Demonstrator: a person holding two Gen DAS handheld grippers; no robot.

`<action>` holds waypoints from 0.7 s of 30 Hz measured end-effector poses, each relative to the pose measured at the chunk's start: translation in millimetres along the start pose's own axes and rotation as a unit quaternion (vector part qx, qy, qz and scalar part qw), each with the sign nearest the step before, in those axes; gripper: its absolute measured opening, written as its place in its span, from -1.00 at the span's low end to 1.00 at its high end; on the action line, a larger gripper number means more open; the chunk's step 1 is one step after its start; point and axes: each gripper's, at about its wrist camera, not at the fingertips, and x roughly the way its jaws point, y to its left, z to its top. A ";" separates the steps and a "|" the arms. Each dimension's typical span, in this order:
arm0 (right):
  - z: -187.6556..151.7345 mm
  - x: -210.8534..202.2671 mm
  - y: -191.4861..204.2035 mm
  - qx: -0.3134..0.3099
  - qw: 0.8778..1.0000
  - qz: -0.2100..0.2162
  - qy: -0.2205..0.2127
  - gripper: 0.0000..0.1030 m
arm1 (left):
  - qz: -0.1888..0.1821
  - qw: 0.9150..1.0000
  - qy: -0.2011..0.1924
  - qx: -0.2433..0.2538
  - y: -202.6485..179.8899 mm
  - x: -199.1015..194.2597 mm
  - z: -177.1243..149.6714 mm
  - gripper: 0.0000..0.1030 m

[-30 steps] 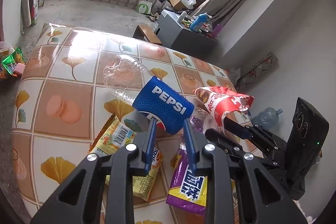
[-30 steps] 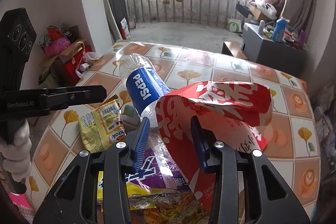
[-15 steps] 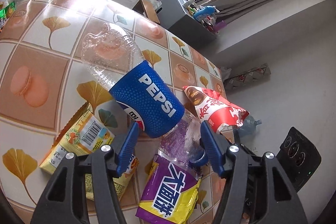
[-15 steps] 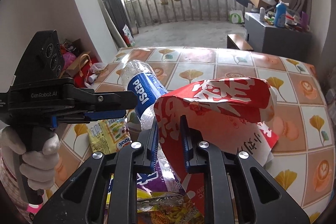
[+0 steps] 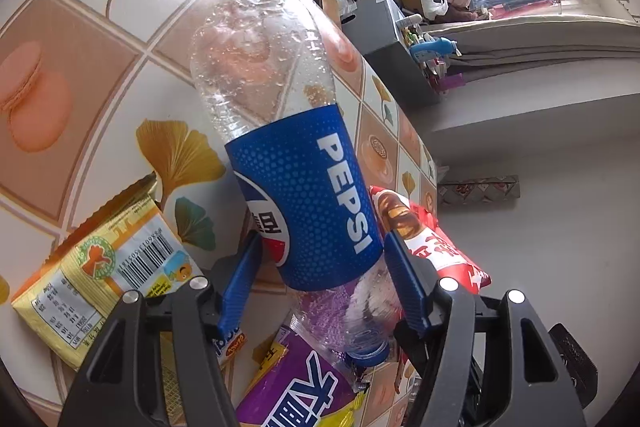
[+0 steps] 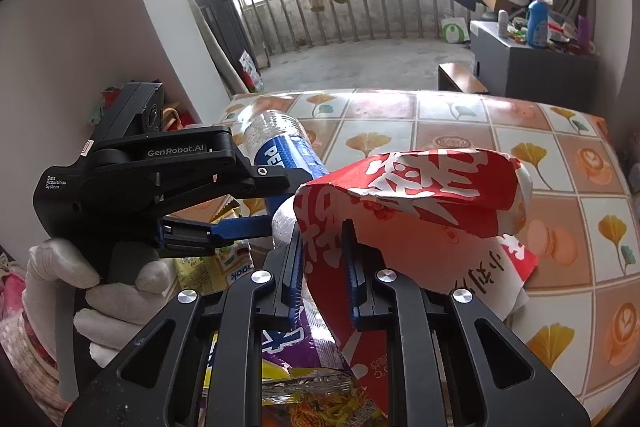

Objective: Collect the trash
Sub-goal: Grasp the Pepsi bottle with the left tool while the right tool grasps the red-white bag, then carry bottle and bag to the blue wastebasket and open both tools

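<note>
Trash crowds your near table (image 6: 560, 155) edge; far half bare. Your left gripper (image 5: 320, 287) straddles the Pepsi bottle (image 5: 304, 187), unclamped; your right gripper (image 6: 322, 267) pinches the red wrapper (image 6: 420, 195).

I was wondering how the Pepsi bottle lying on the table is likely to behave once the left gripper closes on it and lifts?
The Pepsi bottle looks empty, so probably light. Its clear wall is thin and dented, so it may crumple under the left gripper, whose jaws straddle the label without clearly pressing. Round and lying on its side, it could roll or slip on the table if nudged.
</note>
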 end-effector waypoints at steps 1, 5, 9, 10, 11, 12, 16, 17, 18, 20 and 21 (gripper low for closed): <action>-0.3 0.1 -0.3 0.001 1.000 0.001 0.000 -0.69 | 0.002 1.000 -0.003 -0.001 -1.2 0.5 0.2 0.19; -0.1 -2.2 -1.5 0.005 1.000 0.004 -0.003 -0.73 | 0.004 1.000 -0.015 0.008 -6.3 0.9 -2.3 0.19; 0.8 -8.7 -4.4 0.012 1.000 0.010 -0.010 -0.76 | -0.003 1.000 -0.022 0.019 -8.1 0.0 -5.8 0.16; 1.1 -10.6 -5.8 0.014 1.000 0.012 -0.013 -0.77 | -0.005 0.999 -0.023 0.022 -7.6 0.1 -5.3 0.15; 1.5 -12.3 -6.8 0.017 1.000 0.013 -0.015 -0.78 | -0.007 0.999 -0.025 0.026 -8.1 0.4 -5.3 0.15; 2.1 -14.0 -8.0 0.019 1.000 0.015 -0.018 -0.79 | -0.009 0.999 -0.027 0.031 -9.4 0.1 -5.8 0.14; 4.0 -22.8 -11.6 0.024 0.999 0.015 -0.030 -0.82 | -0.020 0.997 -0.039 0.057 -19.3 -1.3 -8.2 0.12; 4.3 -25.7 -12.3 0.025 0.999 0.014 -0.034 -0.82 | -0.023 0.997 -0.042 0.064 -21.7 -2.8 -8.9 0.12; 4.8 -28.6 -13.1 0.026 0.999 0.012 -0.038 -0.83 | -0.026 0.996 -0.046 0.071 -24.2 -4.4 -9.4 0.12; 6.2 -35.4 -15.1 0.027 0.998 0.009 -0.047 -0.84 | -0.030 0.995 -0.051 0.085 -30.6 -6.8 -10.8 0.11; 7.0 -38.7 -16.5 0.028 0.998 0.007 -0.053 -0.86 | -0.033 0.994 -0.054 0.090 -33.2 -8.7 -11.3 0.11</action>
